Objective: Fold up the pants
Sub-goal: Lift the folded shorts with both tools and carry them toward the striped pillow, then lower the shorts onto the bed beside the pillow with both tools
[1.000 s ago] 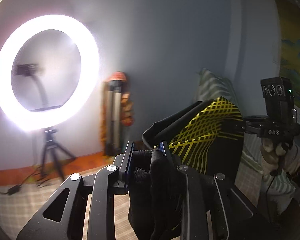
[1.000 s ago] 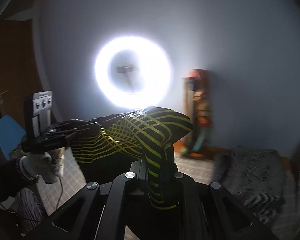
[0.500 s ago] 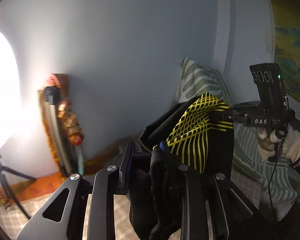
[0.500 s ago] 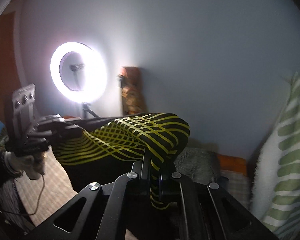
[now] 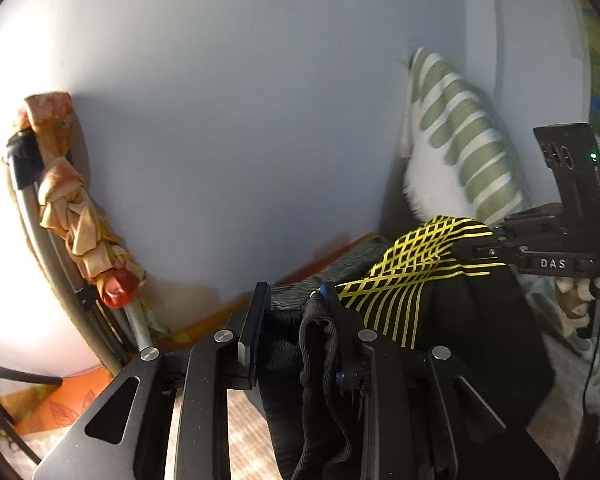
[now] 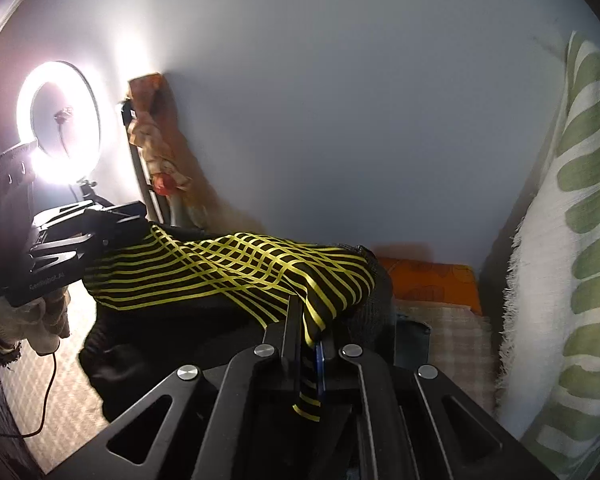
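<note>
Pants (image 6: 236,272) stretched in mid-air, above the bed (image 6: 440,320), for spreading flat: left gripper (image 5: 296,312) pinching bunched black fabric, right gripper (image 6: 308,336) clamped on striped edge.

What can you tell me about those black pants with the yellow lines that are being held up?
The pants are black, of a soft stretchy-looking knit, with a panel of thin yellow lines crossing into a lattice. They are off the bed, slung between the two grippers: the left gripper has bunched black fabric between its fingers, and the right gripper is shut on a yellow-striped fold. The span between them sags a little, and loose black cloth hangs below. Waistband and leg ends cannot be told apart.
</note>
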`<control>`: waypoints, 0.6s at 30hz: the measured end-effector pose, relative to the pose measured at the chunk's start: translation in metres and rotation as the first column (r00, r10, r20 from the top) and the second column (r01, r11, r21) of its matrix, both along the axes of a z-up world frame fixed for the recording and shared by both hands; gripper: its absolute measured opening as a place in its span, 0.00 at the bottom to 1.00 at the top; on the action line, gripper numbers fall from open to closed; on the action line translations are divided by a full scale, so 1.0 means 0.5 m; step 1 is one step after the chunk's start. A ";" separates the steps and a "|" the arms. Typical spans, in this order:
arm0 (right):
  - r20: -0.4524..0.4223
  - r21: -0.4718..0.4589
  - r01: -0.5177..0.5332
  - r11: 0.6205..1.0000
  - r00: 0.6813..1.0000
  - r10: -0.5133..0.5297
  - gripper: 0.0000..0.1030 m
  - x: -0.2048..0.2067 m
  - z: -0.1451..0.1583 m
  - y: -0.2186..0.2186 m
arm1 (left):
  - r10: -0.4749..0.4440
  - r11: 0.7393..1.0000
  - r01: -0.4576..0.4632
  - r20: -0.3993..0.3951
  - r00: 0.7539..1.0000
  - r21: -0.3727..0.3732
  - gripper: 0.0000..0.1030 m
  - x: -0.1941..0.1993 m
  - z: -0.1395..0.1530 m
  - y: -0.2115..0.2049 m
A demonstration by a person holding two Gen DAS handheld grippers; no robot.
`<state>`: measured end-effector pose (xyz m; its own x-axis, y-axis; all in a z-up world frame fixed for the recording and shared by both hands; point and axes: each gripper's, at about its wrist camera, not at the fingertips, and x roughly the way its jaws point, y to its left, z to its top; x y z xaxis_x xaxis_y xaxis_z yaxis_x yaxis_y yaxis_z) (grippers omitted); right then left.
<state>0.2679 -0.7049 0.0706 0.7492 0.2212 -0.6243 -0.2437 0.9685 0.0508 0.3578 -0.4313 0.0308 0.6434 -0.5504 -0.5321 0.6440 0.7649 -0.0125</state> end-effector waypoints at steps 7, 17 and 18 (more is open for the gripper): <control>-0.037 0.030 0.012 0.999 0.999 -0.011 0.02 0.082 -0.060 -0.003 | 0.055 0.999 -0.054 -0.057 0.997 0.006 0.25 0.052 -0.047 -0.001; -0.120 0.415 0.031 0.909 0.993 0.021 0.45 0.099 -0.086 -0.093 | 0.117 0.993 -0.118 -0.056 0.992 -0.014 0.55 0.012 -0.015 0.089; -0.126 0.460 0.051 0.886 0.992 0.008 0.45 0.105 -0.089 -0.104 | 0.110 0.994 -0.110 -0.041 0.993 0.003 0.55 0.000 -0.012 0.089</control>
<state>0.3203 -0.7572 0.0258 0.6827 0.4909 -0.5413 -0.1862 0.8331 0.5209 0.3579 -0.3867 0.0247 0.6779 -0.4772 -0.5593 0.5548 0.8312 -0.0368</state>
